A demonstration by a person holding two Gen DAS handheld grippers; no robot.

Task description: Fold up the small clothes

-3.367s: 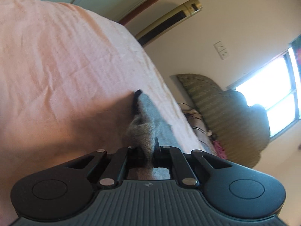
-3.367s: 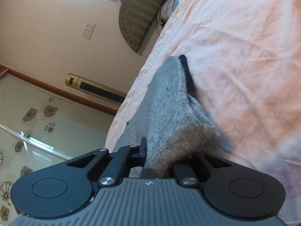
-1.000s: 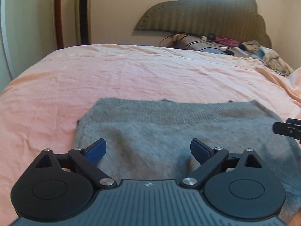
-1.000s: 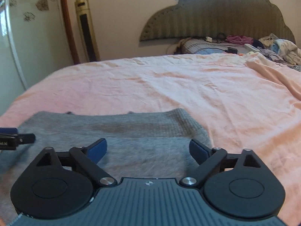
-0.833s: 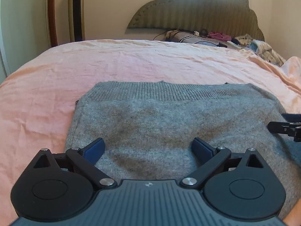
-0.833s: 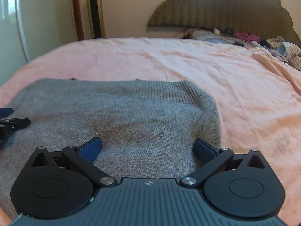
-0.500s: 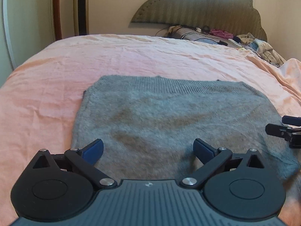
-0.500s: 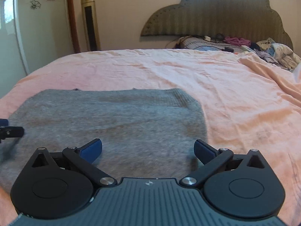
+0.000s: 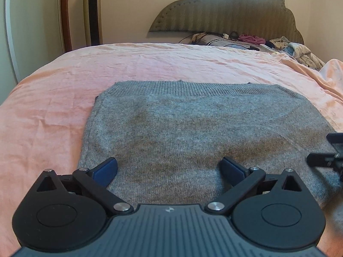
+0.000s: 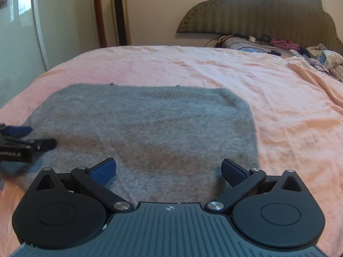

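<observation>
Pink bedsheet under grey knit garment

Near edge: grey sweater flat on pink bedsheet, nothing raised above it.
Left of sweater: bare sheet, open right out to the bed edge.
Right of sweater: bare sheet, open; loose fold of sheet rising towards the far right.
Beyond sweater: wide clear stretch of sheet up to the pillows.
Head of bed: pile of clothes and cables, crowded; headboard closing it off behind.
Left wall: tower fan and glass door, well apart from the bed.
Between grippers: left gripper and right gripper side by side over the sweater, both spread wide, near each other.
</observation>
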